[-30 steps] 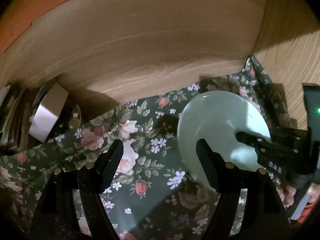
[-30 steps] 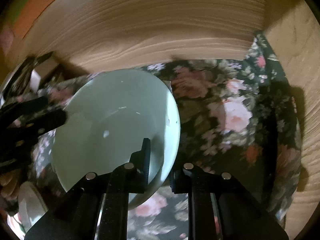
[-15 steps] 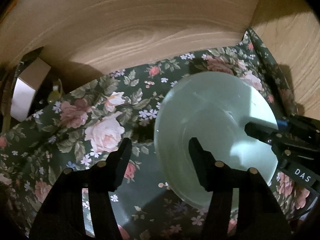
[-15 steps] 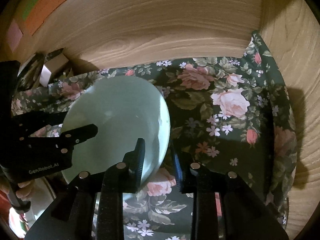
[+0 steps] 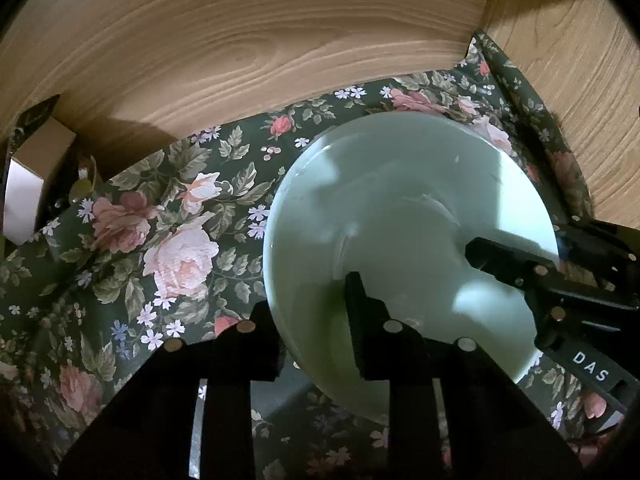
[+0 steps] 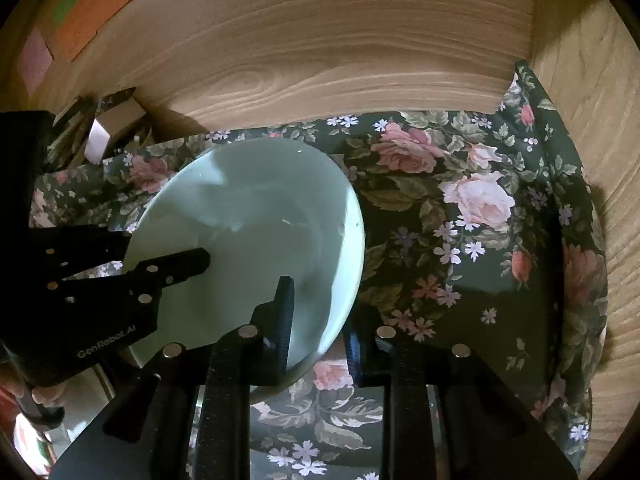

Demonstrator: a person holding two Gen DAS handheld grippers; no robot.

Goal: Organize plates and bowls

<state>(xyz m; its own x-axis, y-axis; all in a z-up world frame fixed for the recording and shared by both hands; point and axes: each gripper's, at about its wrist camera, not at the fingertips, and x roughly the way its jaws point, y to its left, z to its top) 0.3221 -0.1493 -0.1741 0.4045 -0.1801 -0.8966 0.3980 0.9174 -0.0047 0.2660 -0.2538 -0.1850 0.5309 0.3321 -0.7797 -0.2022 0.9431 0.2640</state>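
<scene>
Pale green plate [image 5: 404,216]: tilted over floral cloth [image 5: 160,216]; rim straddled by left gripper [image 5: 312,312] and right gripper [image 6: 320,316], both grasping it.

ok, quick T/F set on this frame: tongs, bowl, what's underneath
1. Both tongs straddle the rim of the pale green bowl. True: left tongs and right tongs each have one finger inside and one outside.
2. The bowl sits over bare wood. False: a dark floral cloth lies beneath it.
3. The bowl holds food. False: it looks empty.
4. Wood-grain panels stand behind the cloth. True.
5. The right tongs are absent from the left wrist view. False: they show at its right edge.
</scene>
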